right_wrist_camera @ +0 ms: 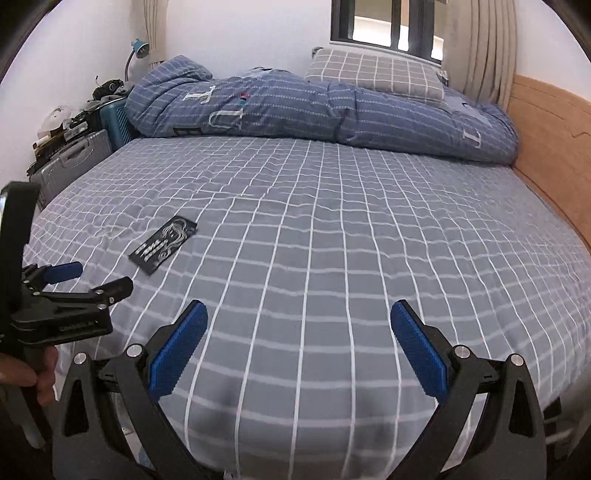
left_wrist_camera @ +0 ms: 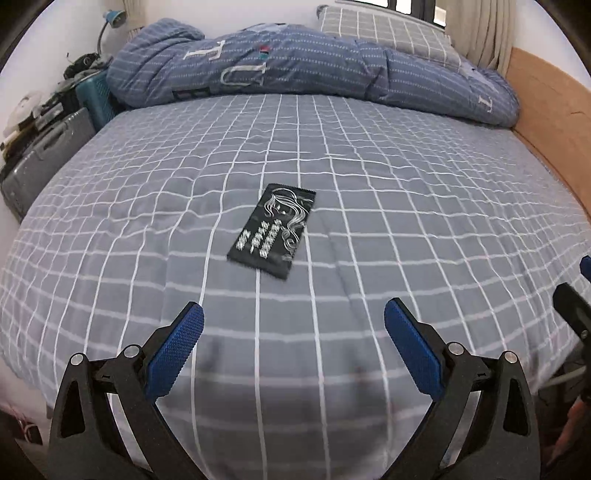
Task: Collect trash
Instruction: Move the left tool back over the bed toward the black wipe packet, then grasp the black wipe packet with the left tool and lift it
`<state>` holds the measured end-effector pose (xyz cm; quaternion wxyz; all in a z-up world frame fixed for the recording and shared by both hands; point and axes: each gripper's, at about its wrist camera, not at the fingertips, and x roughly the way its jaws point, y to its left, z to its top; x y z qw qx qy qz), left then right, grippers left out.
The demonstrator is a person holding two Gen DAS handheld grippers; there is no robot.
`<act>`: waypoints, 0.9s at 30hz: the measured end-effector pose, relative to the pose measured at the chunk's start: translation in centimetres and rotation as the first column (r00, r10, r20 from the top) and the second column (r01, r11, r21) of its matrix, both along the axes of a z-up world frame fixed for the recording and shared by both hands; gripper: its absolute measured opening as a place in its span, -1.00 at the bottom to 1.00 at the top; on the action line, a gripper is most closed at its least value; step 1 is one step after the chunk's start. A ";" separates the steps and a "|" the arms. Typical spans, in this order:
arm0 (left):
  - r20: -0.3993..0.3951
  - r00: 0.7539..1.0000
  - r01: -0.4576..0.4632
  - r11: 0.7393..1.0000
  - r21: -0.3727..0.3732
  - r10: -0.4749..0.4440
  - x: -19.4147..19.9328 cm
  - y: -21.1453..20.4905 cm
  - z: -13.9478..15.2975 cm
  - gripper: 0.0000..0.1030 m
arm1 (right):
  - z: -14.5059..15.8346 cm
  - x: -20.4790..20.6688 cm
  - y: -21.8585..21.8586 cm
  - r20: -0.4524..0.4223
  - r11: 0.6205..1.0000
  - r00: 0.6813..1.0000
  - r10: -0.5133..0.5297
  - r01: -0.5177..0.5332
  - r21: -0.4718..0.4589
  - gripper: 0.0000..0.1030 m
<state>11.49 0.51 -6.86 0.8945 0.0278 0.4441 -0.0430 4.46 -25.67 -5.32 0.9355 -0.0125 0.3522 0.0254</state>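
- Scanning left to right: a grey suitcase (left_wrist_camera: 44,155) and a teal case (left_wrist_camera: 98,98) stand against the wall beside the bed, clutter stacked on top, a blue desk lamp (left_wrist_camera: 114,16) above. None of it reads as the trash.
- Left gripper (left_wrist_camera: 293,317): jaws spread wide, nothing between the blue pads (left_wrist_camera: 177,347). It hovers over the near part of the bed and points at the target. In the right wrist view it sits at the frame's left edge, a hand (right_wrist_camera: 35,373) on its handle.
- Target: black wrapper (left_wrist_camera: 272,229) with silver print, lying flat on the grey checked sheet (left_wrist_camera: 406,240), ahead of the left gripper and slightly left of its centre line, apart from both pads. From the right wrist view it lies well to the left (right_wrist_camera: 163,244).
- Handling, as a judgement: thin foil or plastic sachet, very light, flexible, likely slick. Flat on soft bedding there's no edge standing proud, so the pads will probably pinch sheet along with it.
- Best hold looks like the near short edge or a corner, coming in low so one pad slides under. Crimped end seams should give more bite than the glossy face.
- Right gripper (right_wrist_camera: 299,321): also wide open and empty, over bare sheet.
- Far side: rolled blue quilt (left_wrist_camera: 314,70), checked pillow (left_wrist_camera: 384,33), wooden side board (left_wrist_camera: 546,110) at right. No bin visible in either view.
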 end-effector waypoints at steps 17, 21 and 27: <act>-0.102 0.995 -0.017 1.000 0.008 0.018 10.6 1.7 -4.7 0.68 | -6.0 6.9 -1.4 -0.115 1.000 0.993 -0.023 0.024 0.007 0.85; -0.114 0.993 -0.009 1.000 0.015 0.010 11.4 1.7 -5.4 0.62 | -6.4 7.2 -1.7 -0.125 0.999 0.992 -0.035 0.037 0.015 0.85; -0.125 0.992 0.009 0.999 0.054 -0.002 11.9 0.9 -6.1 0.39 | -6.5 7.2 -1.4 -0.130 0.999 0.991 -0.035 0.037 0.015 0.85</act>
